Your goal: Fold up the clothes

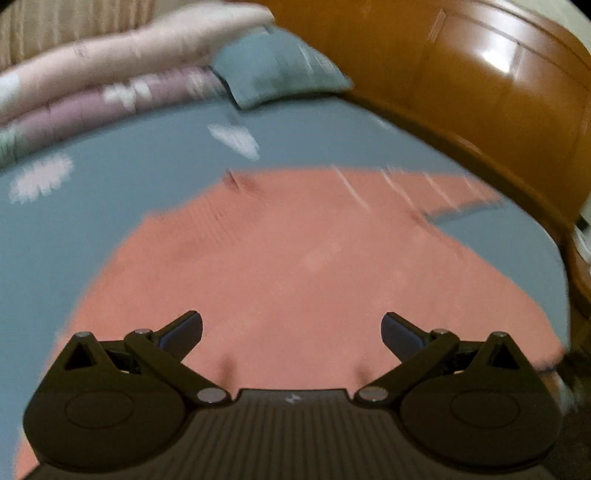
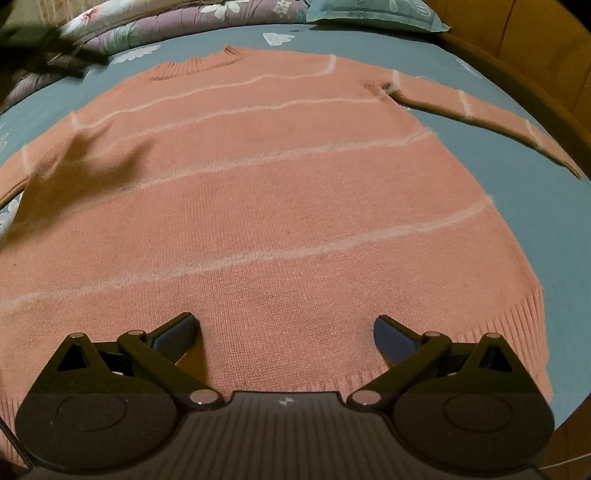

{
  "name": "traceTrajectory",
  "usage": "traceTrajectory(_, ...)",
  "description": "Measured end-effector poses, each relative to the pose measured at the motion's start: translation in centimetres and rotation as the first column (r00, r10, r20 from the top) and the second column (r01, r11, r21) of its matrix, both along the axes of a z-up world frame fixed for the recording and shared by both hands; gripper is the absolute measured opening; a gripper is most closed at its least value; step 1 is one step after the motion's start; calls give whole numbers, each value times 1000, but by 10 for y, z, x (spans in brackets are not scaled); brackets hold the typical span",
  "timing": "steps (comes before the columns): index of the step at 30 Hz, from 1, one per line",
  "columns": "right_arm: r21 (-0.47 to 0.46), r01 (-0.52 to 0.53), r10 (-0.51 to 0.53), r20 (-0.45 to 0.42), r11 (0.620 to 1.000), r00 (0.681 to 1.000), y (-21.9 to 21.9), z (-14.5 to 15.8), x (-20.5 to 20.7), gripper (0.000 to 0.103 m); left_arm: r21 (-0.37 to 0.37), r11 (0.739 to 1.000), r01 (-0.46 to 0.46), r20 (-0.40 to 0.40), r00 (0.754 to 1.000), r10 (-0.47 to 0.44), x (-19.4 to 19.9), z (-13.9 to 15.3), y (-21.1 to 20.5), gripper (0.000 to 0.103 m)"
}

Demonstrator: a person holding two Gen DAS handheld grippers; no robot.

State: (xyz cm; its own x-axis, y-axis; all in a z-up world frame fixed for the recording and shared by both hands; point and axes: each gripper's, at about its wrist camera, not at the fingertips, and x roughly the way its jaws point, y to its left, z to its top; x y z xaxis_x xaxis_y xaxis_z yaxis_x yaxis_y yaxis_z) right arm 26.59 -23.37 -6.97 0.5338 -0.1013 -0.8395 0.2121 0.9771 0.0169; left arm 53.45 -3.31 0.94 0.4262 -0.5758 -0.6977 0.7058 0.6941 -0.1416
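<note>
A salmon-pink knitted sweater (image 2: 280,192) with thin pale stripes lies flat on a blue-grey bed sheet (image 2: 524,192), collar away from me, its right sleeve (image 2: 480,107) stretched toward the bed edge. My right gripper (image 2: 286,328) hovers open above the ribbed hem with nothing between its fingers. In the blurred left wrist view the same sweater (image 1: 295,266) fills the middle, and my left gripper (image 1: 291,328) is open just over its fabric, holding nothing.
Folded floral quilts (image 1: 110,74) and a blue pillow (image 1: 277,66) lie at the head of the bed. A glossy wooden bed frame (image 1: 498,92) curves along the right side. The quilts (image 2: 166,22) and pillow (image 2: 369,14) also show at the top of the right wrist view.
</note>
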Motion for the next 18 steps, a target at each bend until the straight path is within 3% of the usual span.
traceTrajectory(3,-4,10,-10,18,1000,1000,1,0,-3,103,12,999,-33,-1,999,33,46,-16,-15,102)
traceTrajectory(10,-7,15,-15,38,1000,999,1,-1,-6,103,-12,997,-80,-111,991,78,109,-78,-37,102)
traceTrajectory(13,-5,9,-9,43,1000,999,0,-1,-5,103,-61,991,-118,-92,989,112,123,-81,-33,102)
traceTrajectory(15,-4,6,-6,47,1000,999,-1,-2,-5,103,-31,986,-161,-65,985,159,133,-80,-37,102)
traceTrajectory(18,-4,2,-2,52,1000,999,-2,-3,-5,103,-23,976,-216,-86,973,214,145,-75,-36,102)
